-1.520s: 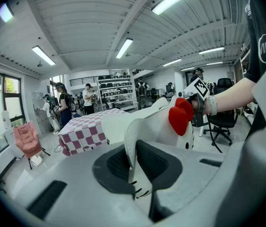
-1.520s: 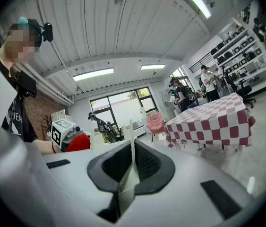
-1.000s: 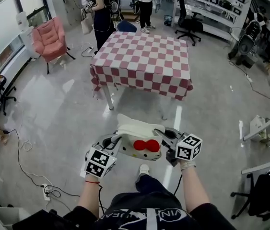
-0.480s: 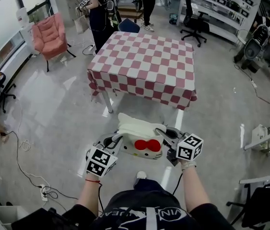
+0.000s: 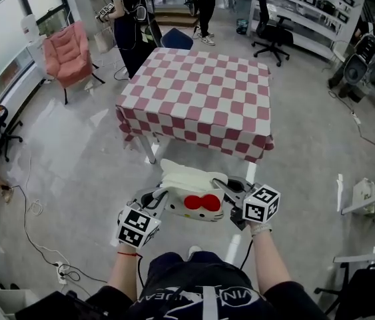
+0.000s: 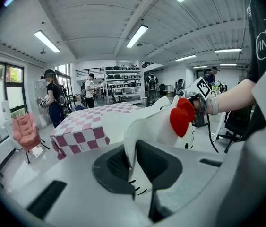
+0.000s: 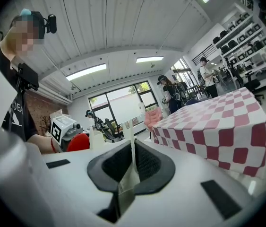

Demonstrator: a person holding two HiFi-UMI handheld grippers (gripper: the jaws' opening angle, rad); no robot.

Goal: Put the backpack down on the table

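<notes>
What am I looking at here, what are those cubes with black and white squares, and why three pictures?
A person holds a two-jaw gripper in each hand; the cubes are part of those grippers. The wide picture comes from a camera on the person's head, looking down; the other two come from cameras riding on the grippers. The left gripper and the right gripper are each shut on part of a white backpack, held in the air short of the checked table. Nothing shows on the table's top.

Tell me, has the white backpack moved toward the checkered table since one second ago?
Yes. The white backpack has come nearer the checkered table; the floor gap between them is narrower.
</notes>
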